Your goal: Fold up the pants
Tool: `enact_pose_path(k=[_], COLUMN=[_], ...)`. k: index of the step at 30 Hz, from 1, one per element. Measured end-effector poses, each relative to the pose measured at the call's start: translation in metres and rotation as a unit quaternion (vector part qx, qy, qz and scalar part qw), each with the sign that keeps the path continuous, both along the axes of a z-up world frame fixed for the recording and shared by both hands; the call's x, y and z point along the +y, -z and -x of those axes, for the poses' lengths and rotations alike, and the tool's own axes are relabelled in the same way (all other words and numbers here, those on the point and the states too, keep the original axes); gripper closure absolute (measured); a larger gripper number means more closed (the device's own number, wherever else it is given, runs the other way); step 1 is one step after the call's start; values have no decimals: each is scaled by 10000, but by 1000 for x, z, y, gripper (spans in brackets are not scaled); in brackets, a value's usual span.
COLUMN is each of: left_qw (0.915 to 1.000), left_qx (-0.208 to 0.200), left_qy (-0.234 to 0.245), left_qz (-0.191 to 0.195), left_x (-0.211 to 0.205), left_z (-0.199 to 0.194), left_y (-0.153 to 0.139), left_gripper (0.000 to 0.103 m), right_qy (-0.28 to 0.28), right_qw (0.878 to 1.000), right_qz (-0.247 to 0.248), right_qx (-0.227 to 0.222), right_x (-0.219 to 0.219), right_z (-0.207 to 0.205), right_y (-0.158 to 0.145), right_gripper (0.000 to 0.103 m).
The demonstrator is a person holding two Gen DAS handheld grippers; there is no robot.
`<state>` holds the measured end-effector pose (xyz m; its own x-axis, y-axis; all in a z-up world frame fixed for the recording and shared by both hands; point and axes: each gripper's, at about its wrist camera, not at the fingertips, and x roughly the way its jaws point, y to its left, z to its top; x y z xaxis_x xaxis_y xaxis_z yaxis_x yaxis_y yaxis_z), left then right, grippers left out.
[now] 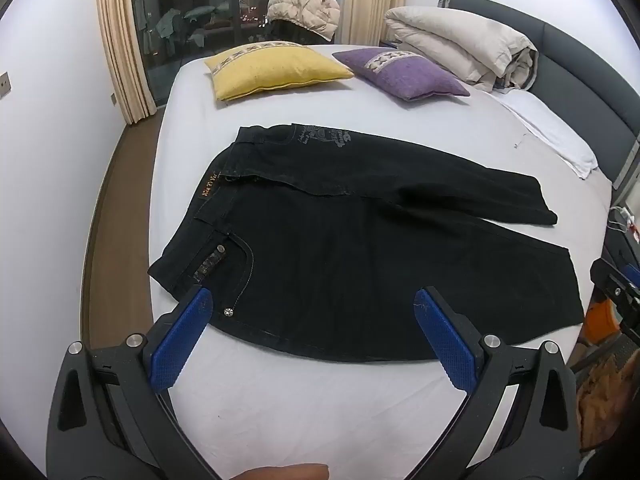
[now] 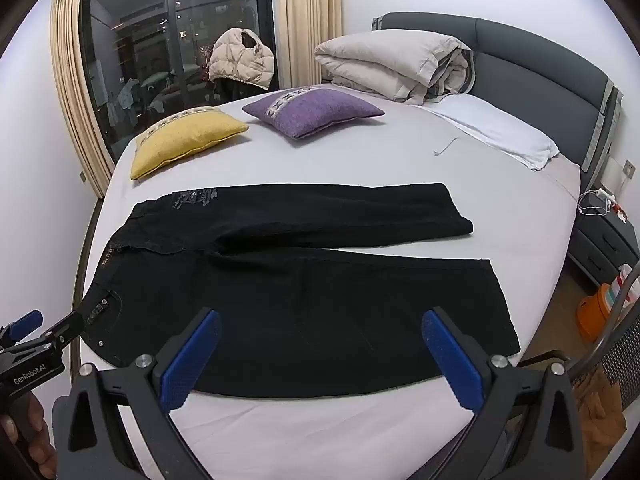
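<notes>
Black pants [image 1: 340, 248] [image 2: 288, 280] lie spread flat on the white bed [image 1: 280, 400], waistband at the left, both legs running to the right and slightly apart. My left gripper [image 1: 314, 308] hovers open over the near hip and pocket, its blue pads [image 1: 180, 340] wide apart and off the cloth. Over the near leg's lower edge my right gripper [image 2: 320, 328] also stands open, with nothing between its pads [image 2: 452, 360]. In the right wrist view the left gripper [image 2: 36, 332] shows at the left edge by the waistband.
A yellow cushion [image 1: 272, 68] and a purple cushion [image 1: 404, 72] lie beyond the pants. A rolled duvet [image 1: 460, 48] and white pillow [image 2: 500, 132] sit by the grey headboard [image 2: 540, 64]. A nightstand [image 2: 604, 240] and an orange object [image 2: 596, 316] stand off the bed's right side.
</notes>
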<state>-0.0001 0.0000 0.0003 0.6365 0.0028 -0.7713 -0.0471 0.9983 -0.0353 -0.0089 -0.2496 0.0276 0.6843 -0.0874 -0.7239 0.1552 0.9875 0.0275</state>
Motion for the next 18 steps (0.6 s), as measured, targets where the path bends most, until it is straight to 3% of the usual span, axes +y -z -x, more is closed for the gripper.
enact_pose_path(k=[18], left_qw=[10000], left_qx=[-28], left_qy=[13], left_qz=[26], left_x=[1], left_z=[0], left_y=[-1], left_gripper=[0], right_qy=[-4], right_qw=[10000], right_qz=[-5], right_qx=[9], right_x=[0], right_z=[3], right_y=[3], right_gripper=[0])
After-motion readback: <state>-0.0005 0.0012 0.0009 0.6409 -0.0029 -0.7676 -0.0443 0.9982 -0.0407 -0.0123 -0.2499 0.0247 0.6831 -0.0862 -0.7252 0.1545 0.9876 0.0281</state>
